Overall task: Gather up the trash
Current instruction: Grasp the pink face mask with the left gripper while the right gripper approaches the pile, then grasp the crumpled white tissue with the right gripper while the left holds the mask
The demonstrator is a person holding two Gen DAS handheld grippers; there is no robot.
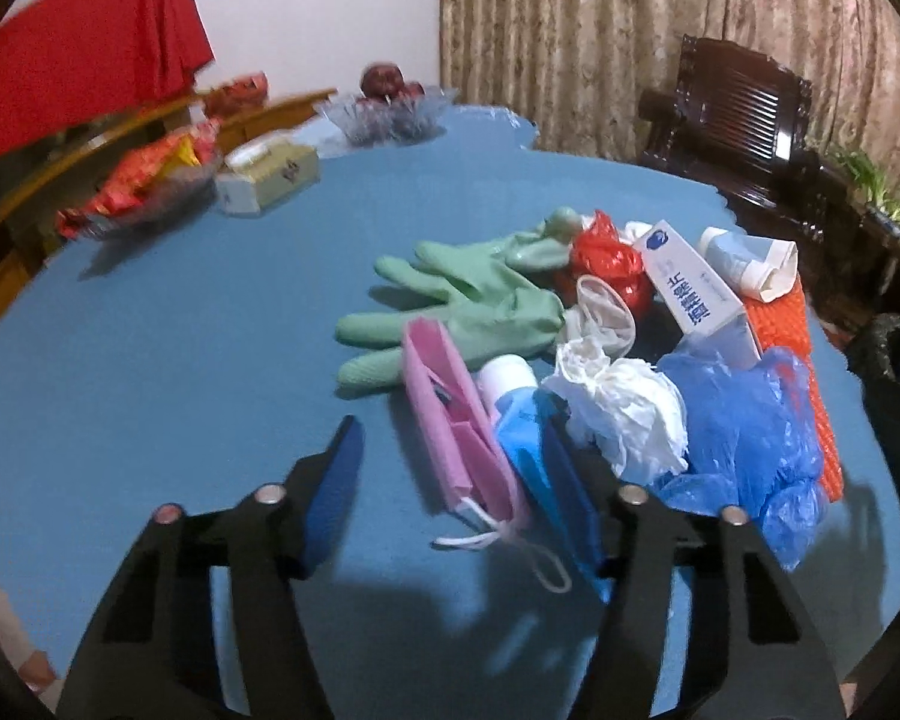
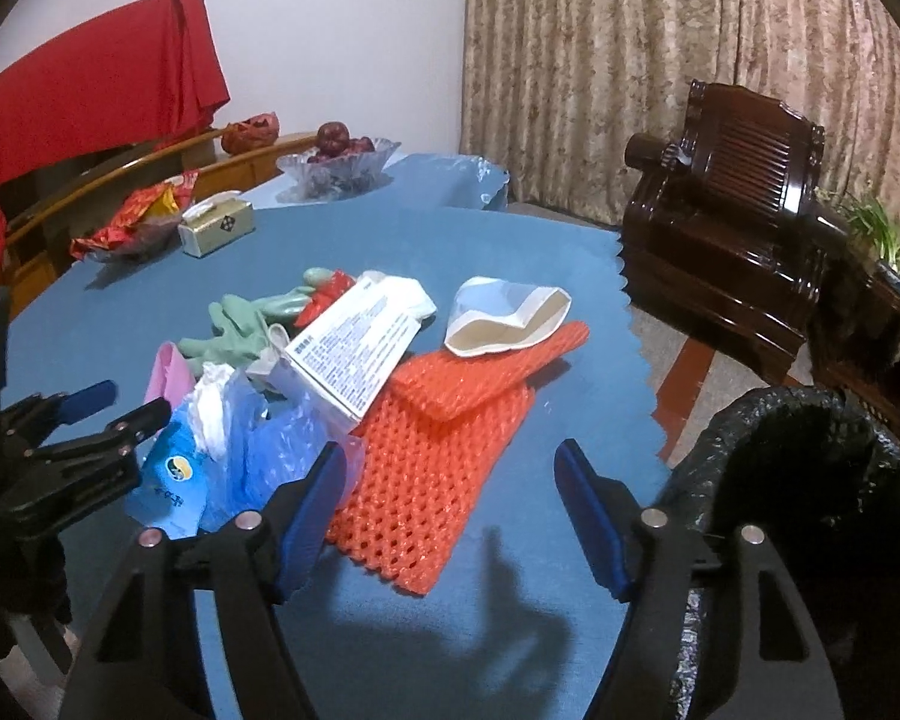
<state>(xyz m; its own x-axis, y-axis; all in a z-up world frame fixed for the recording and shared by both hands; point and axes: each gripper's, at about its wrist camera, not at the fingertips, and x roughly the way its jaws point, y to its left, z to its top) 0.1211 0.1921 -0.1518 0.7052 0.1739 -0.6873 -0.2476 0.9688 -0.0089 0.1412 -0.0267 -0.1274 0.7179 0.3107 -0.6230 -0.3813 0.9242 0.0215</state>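
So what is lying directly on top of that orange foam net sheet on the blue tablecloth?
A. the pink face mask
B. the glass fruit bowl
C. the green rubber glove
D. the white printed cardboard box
D: in the right wrist view the white printed cardboard box rests with one end overlapping the orange foam net sheet; the glove, mask and bowl lie elsewhere.

White carton (image 1: 696,294) – blue Chinese characters, not legible, blue pouch (image 2: 171,483) – round logo
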